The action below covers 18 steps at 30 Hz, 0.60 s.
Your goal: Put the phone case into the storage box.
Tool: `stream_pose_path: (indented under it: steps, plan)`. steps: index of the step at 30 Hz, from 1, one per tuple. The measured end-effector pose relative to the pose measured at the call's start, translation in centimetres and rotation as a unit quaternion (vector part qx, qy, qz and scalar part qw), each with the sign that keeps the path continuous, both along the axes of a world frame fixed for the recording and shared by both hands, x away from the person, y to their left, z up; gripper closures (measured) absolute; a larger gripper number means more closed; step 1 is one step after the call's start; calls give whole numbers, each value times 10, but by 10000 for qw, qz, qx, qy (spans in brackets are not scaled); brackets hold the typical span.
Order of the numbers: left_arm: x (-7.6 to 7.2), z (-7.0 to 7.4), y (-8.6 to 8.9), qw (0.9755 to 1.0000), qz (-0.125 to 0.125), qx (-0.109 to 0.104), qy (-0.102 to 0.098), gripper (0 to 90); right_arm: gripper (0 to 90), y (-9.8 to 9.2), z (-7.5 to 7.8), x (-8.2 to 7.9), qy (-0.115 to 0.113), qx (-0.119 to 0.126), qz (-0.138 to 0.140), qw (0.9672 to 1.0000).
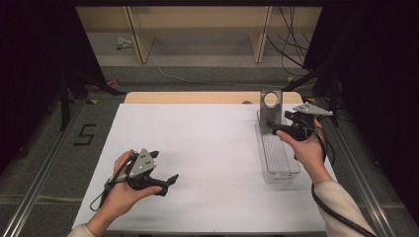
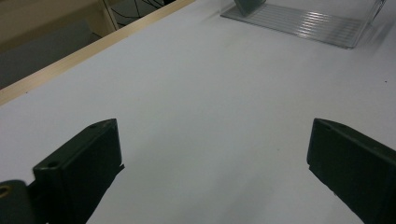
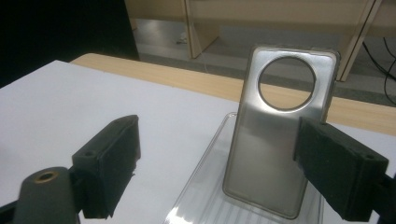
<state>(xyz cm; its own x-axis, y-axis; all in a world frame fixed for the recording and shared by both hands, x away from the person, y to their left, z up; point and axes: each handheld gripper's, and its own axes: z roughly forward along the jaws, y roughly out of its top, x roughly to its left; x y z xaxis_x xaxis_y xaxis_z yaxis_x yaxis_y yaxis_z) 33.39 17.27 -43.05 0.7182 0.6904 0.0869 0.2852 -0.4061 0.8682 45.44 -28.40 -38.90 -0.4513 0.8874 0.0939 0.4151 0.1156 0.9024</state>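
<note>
A grey translucent phone case (image 1: 270, 109) with a round camera hole stands upright at the far end of a clear ribbed tray (image 1: 282, 165) on the right of the white table. My right gripper (image 1: 277, 129) is held just beside the case, over the tray. In the right gripper view the right gripper (image 3: 222, 128) is open, and the case (image 3: 273, 154) stands a little ahead of the jaws, untouched. My left gripper (image 1: 168, 183) hovers low over the white surface at front left. The left gripper (image 2: 214, 128) is open and holds nothing, with the tray (image 2: 303, 21) far ahead.
The white mat (image 1: 207, 148) covers a wooden table whose bare edge (image 1: 197, 97) shows at the back. Wooden shelf legs (image 1: 139, 34) and cables (image 1: 291, 44) lie beyond it. Metal rails (image 1: 44, 168) run along both sides on the floor.
</note>
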Motion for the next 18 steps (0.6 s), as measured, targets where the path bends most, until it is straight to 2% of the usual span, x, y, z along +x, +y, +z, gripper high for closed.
stream_pose_path:
  steps: [7,18]
  plan:
    - [0,0,0,10000,-4,-4,-7,26,160,-2,-1,-10,36,89,91,9999]
    - [0,1,1,10000,9,-19,-20,27,160,-3,-4,-24,44,61,240,9997]
